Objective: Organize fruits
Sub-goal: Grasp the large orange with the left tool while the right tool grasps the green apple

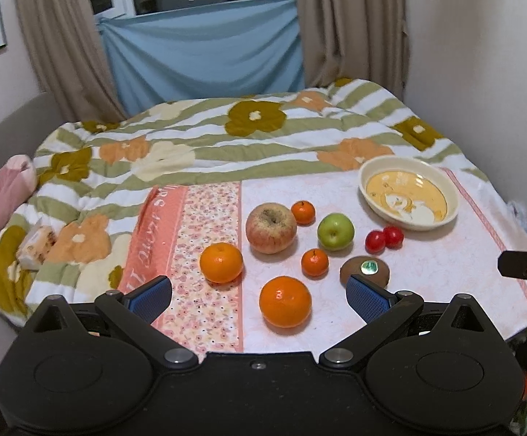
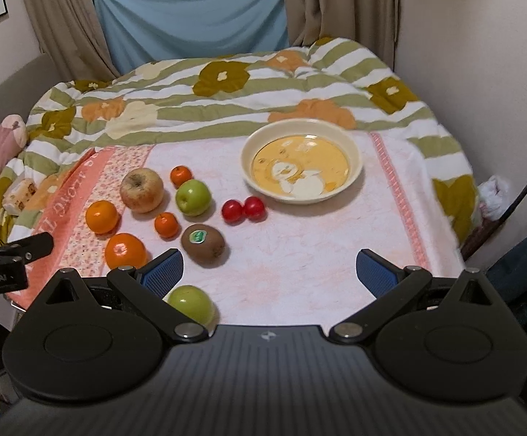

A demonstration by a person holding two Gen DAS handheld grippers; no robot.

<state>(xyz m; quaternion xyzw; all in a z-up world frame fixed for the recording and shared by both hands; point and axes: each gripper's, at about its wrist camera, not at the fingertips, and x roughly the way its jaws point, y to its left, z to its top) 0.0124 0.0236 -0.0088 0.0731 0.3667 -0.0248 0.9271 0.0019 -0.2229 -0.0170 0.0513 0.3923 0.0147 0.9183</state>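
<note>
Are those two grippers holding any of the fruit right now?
Nothing is held. The left gripper and right gripper both hang open above the towel, with no fruit between their blue pads.

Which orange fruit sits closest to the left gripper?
The big orange lying between the open left gripper fingers' line, nearer than the other large one and both small ones.

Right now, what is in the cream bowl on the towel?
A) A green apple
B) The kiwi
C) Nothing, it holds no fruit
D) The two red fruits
C: the cream bowl shows only its printed yellow inside, while the two red fruits, the kiwi and the green apple all lie on the towel outside it.
</note>
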